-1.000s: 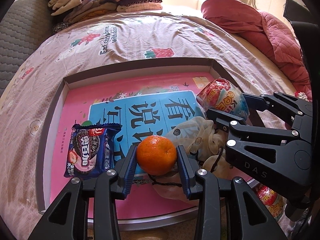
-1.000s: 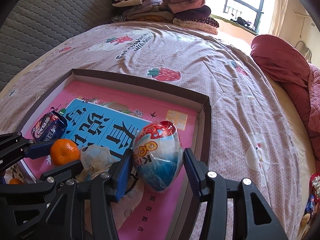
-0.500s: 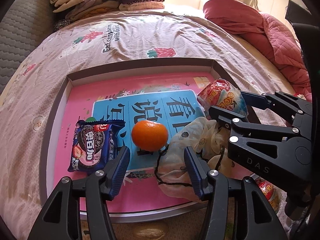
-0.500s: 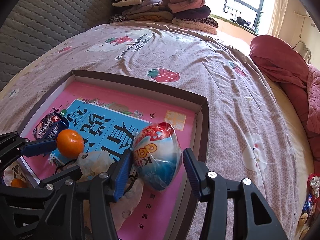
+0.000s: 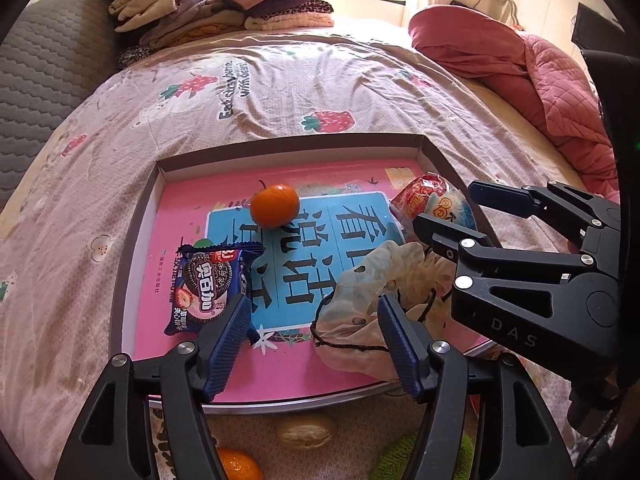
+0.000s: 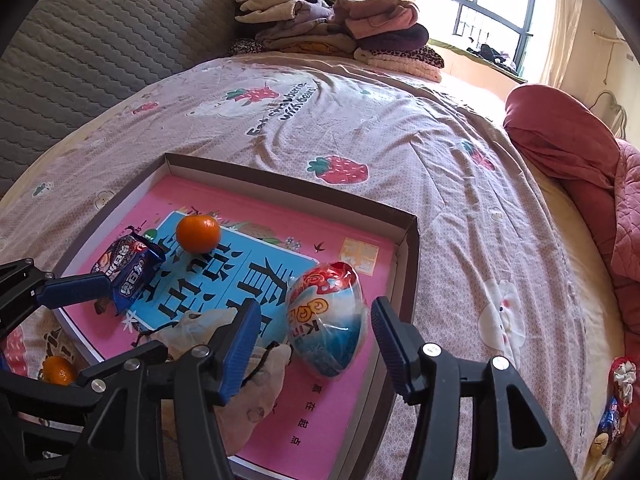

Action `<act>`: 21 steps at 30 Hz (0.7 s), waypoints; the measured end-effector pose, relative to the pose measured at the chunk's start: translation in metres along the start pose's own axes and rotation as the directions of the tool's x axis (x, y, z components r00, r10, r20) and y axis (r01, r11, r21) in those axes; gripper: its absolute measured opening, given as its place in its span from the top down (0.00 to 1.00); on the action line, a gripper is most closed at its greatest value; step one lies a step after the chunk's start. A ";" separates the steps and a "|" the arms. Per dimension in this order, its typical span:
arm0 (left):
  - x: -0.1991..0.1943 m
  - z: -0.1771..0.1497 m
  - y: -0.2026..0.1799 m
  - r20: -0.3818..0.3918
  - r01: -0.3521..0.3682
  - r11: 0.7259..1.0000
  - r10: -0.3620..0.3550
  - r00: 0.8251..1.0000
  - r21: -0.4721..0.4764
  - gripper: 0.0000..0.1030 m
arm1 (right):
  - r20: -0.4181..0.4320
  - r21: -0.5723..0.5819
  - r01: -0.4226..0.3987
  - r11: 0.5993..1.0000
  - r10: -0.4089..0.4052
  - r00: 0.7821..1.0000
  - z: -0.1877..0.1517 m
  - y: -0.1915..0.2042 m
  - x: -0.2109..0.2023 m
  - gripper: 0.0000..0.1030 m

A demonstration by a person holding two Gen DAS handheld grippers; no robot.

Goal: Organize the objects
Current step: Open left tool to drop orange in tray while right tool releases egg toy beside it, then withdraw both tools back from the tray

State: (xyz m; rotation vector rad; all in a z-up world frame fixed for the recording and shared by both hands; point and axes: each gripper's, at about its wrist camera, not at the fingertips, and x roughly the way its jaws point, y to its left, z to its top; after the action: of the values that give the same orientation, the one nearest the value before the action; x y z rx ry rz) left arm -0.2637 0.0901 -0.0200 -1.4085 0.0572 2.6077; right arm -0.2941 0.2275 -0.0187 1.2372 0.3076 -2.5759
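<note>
On the bed [image 5: 360, 80] lay a shallow box [image 5: 288, 146] with a pink and blue floor. Far left inside it, the cookie pack [image 5: 212, 284] sat flat, just beyond the left gripper [image 5: 316, 340]. That gripper's jaws had just been opening and stood wide apart over the box's near edge, nothing between them. Further in, the orange [image 5: 275, 205] rested alone on the blue panel, left of centre, well clear of both grippers! To its right and nearer, a crumpled cloth pouch [image 5: 372, 288] with a black drawstring slumped against the left gripper's right finger [image 5: 400, 344]. Right again, the big foil egg [image 6: 326, 316] lay in the box's right side, close by the wall. The right gripper [image 6: 312, 340] straddled it, jaws having just eased wider; both pads stood off the wrapper with a gap each side. Outside the box, near the front rim, lay a walnut [image 5: 306, 431] and a second orange [image 5: 238, 464]. Far back, a clothes pile [image 6: 336, 36]; at far right, a red quilt [image 6: 568, 148].
</note>
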 end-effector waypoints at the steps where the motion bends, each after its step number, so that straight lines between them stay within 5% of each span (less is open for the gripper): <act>1: -0.003 0.000 0.000 0.004 -0.002 1.000 0.002 1.000 -0.002 0.34 | 0.001 -0.003 -0.001 1.000 0.001 1.000 0.001 0.001 -0.001 0.44; 21: -0.036 0.002 0.016 0.036 -0.034 0.998 0.036 0.999 -0.051 0.26 | 0.021 0.011 -0.023 1.000 0.023 1.000 -0.002 0.012 -0.029 0.41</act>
State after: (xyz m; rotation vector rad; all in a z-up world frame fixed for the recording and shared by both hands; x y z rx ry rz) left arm -0.2484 0.0697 0.0102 -1.3868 0.0118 2.6811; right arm -0.2709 0.2214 0.0019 1.2101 0.2735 -2.5729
